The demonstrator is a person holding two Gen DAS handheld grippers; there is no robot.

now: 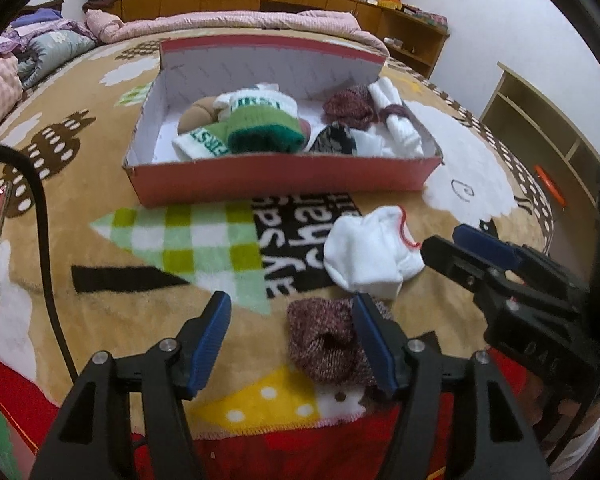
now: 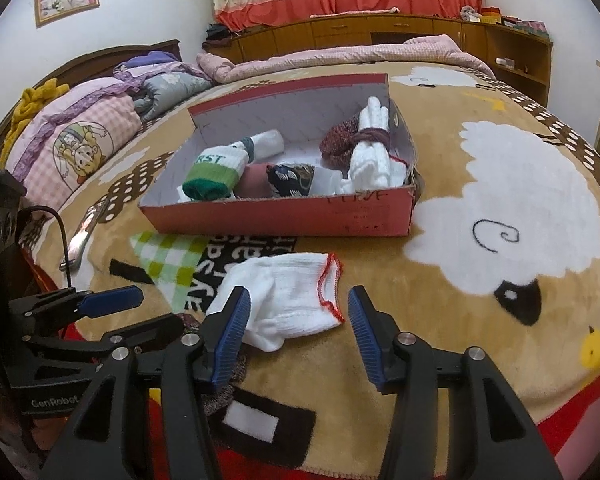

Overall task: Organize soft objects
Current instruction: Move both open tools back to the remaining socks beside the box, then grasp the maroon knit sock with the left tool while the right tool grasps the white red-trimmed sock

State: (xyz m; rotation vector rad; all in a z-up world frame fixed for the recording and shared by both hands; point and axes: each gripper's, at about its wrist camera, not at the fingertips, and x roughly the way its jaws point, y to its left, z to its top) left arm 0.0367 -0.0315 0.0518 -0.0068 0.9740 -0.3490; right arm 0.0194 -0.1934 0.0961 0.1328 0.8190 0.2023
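White gloves: my nearest soft thing, the white gloves (image 2: 284,300), lie folded in a loose bundle with a red-stitched cuff, flat on the blanket (image 2: 440,184) in front of the box.
Maroon sock: a speckled maroon knit sock (image 1: 326,344) is rolled into a ball, its open end towards me, on the blanket just nearer than the gloves.
Box: the red cardboard box (image 1: 284,178) sits open beyond both and holds rolled socks, among them a green and white pair, and a tied white bundle.
My left gripper (image 1: 294,344): tilted down over the sock; jaws apart and gripping nothing, the sock just inside my right-hand pad.
My right gripper (image 2: 296,334): tilted down at the gloves; jaws spread and empty, the bundle's near edge between the pads, unpinched.
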